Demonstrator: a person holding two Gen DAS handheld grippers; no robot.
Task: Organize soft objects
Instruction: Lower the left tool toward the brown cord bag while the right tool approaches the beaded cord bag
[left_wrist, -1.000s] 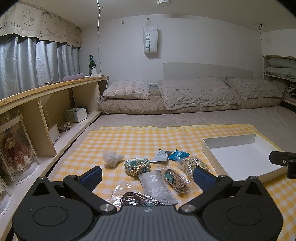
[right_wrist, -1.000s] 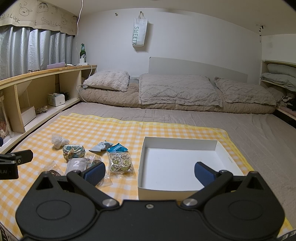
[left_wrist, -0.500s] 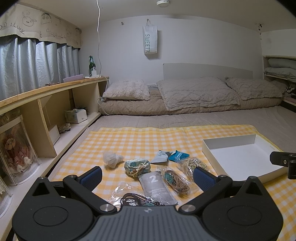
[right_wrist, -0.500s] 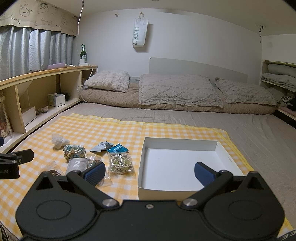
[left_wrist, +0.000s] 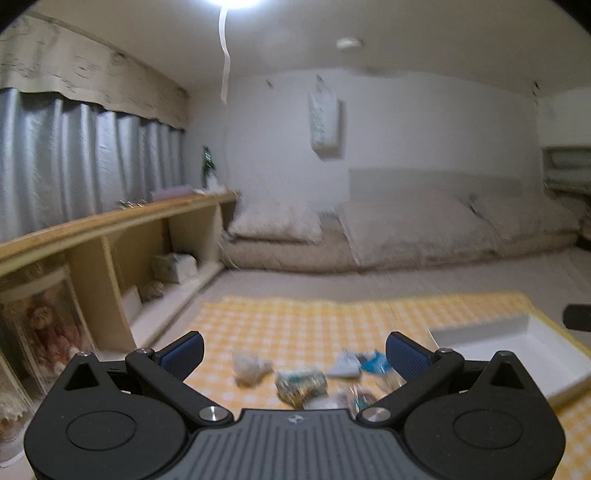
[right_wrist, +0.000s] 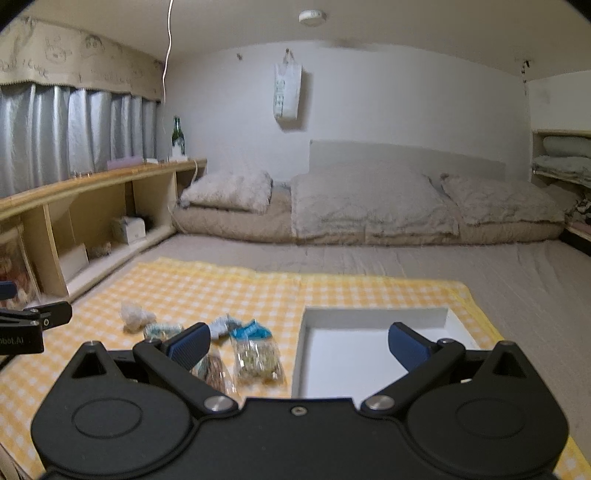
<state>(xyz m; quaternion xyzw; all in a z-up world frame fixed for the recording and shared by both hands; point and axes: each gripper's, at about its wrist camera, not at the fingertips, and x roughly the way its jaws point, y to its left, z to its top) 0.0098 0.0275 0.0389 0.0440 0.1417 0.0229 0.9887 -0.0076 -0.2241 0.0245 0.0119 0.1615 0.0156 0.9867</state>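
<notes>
Several small soft packets lie on a yellow checked cloth (right_wrist: 207, 284): a white crumpled wad (left_wrist: 251, 367), a teal bundle tied with string (left_wrist: 301, 384), a blue packet (right_wrist: 251, 330) and a clear bag of greenish bits (right_wrist: 256, 360). An empty white box (right_wrist: 369, 321) stands on the cloth to their right. My left gripper (left_wrist: 293, 354) hangs open above the near packets, holding nothing. My right gripper (right_wrist: 299, 341) is open over the gap between the packets and the box. The left wrist view is blurred.
A wooden shelf unit (right_wrist: 92, 206) with boxes runs along the left wall under grey curtains. Pillows and bedding (right_wrist: 369, 206) lie across the far end. A green bottle (right_wrist: 178, 138) stands on the shelf top. Grey mattress lies to the right of the cloth.
Both grippers have tilted up and risen, so the packets and box sit lower in both views. The left wrist view has turned blurred. Both stay open.
</notes>
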